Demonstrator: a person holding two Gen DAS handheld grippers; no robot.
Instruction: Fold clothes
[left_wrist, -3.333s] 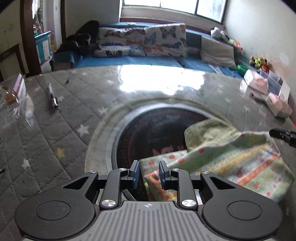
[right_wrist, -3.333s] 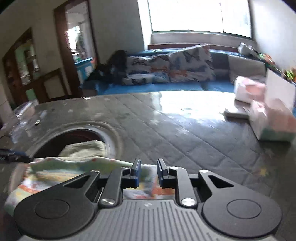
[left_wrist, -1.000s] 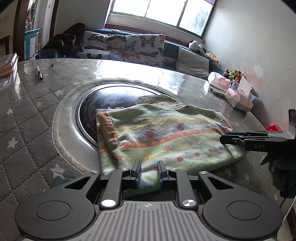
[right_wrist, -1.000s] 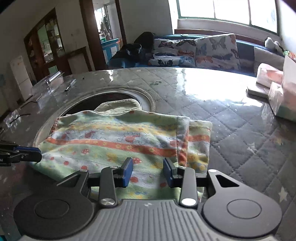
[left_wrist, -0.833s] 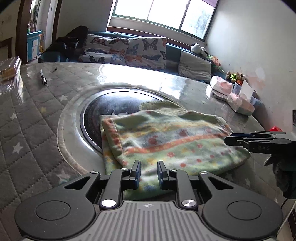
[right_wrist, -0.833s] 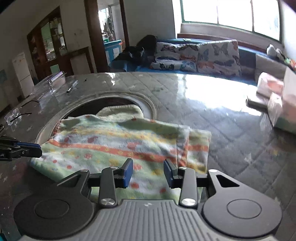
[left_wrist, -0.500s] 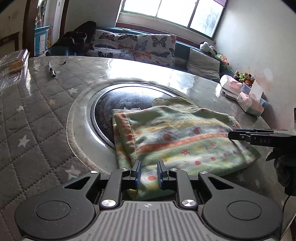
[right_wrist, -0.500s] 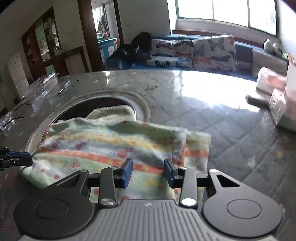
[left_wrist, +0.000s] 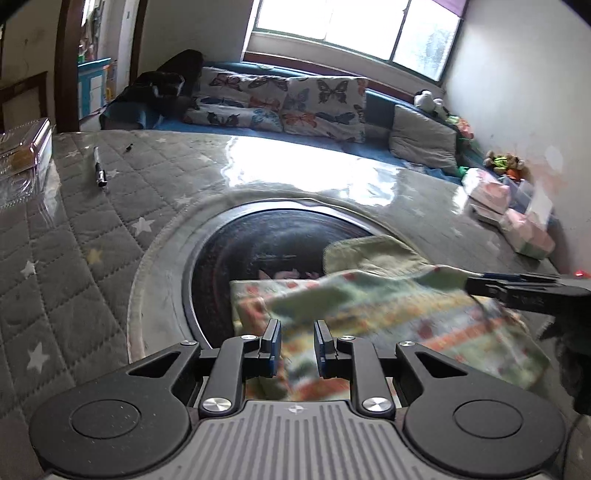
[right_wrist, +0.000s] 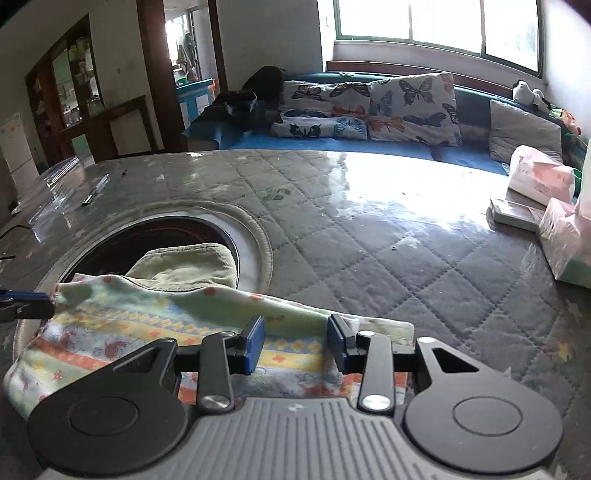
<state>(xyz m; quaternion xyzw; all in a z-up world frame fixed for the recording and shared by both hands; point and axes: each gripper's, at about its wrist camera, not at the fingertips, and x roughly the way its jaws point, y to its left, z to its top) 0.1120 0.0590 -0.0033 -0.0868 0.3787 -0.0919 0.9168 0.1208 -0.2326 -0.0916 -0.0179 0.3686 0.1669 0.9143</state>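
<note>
Bright window (right_wrist: 439, 22), blue sofa (right_wrist: 406, 146), butterfly cushions (left_wrist: 284, 98).

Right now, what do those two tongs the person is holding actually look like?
Both match: the left tongs and right tongs are matte black, each with two slim fingers lined with blue pads. Behind sit black linkage bars with silver screws, two round black discs, and a ribbed grey body with a small compass-like mark. No cables or sleeves show.

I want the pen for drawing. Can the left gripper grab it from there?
Probably not yet: the pen lies far off on the quilted table, and the left gripper already has the patterned cloth between its fingers.
</note>
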